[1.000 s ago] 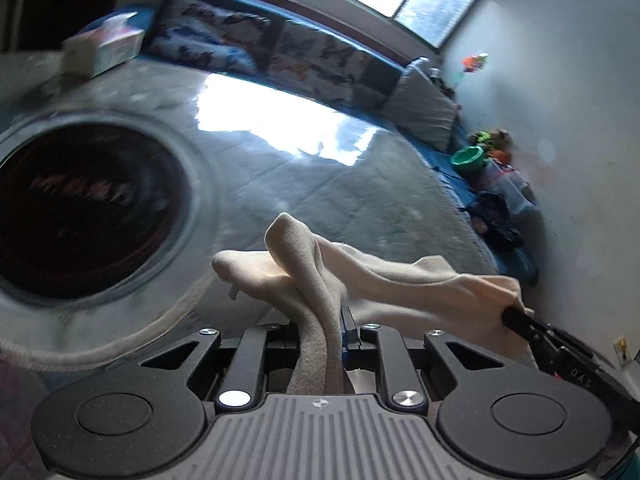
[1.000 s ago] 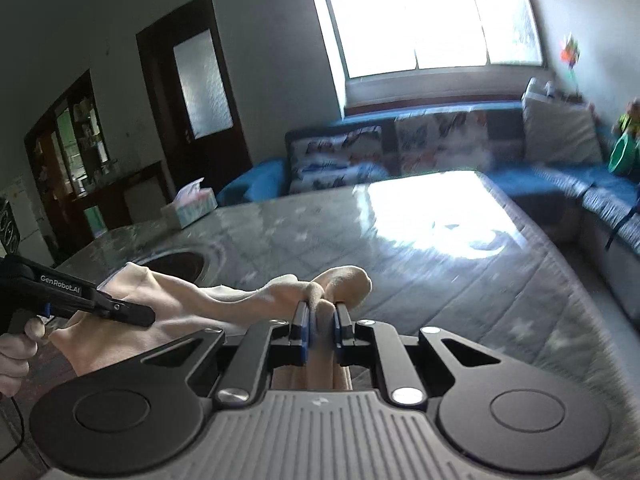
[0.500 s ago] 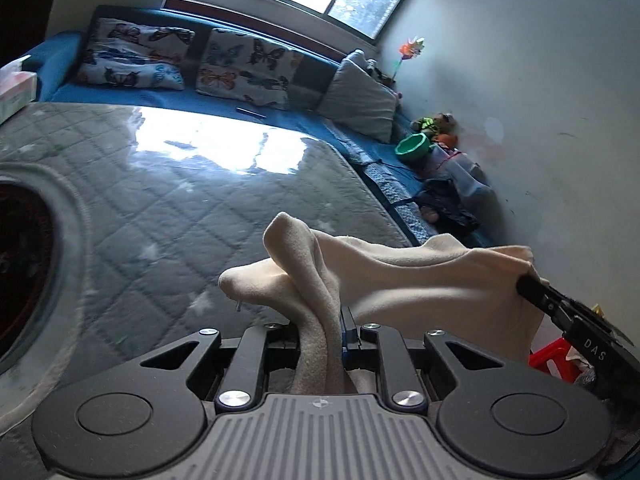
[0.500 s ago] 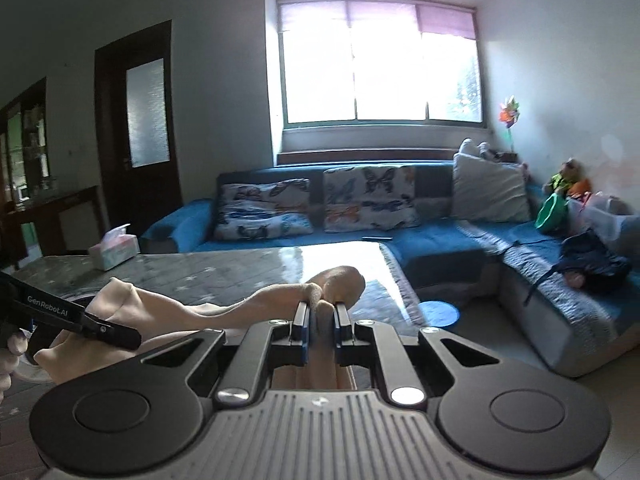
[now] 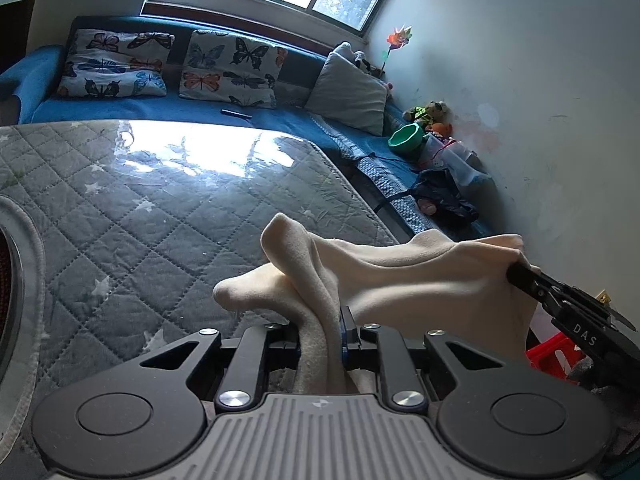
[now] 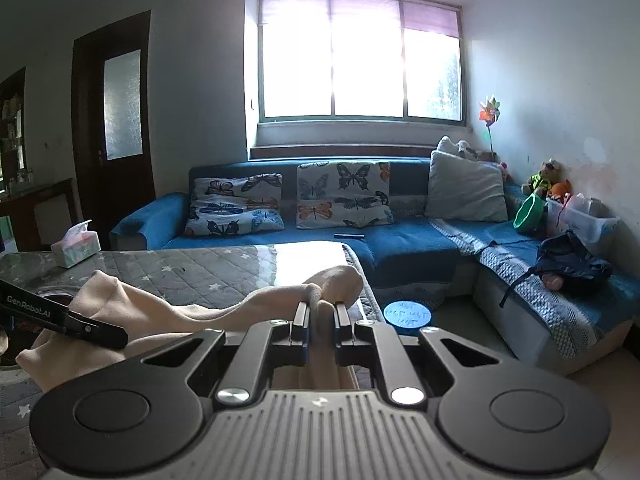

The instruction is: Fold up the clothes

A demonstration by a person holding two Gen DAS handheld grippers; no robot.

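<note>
Between the two grippers, cream garment (image 5: 400, 276) stretched in the air above quilted grey counter (image 5: 132, 208); left gripper (image 5: 322, 322) with jaws clamped on one bunched edge, folds rising above and spilling left of the jaws; right gripper (image 6: 321, 314) with jaws clamped on the opposite edge, a rounded fold bulging just beyond the tips; behind, blue sofa (image 6: 400, 244) with butterfly cushions (image 6: 344, 194); tissue box (image 6: 76, 244) on far counter corner.
</note>
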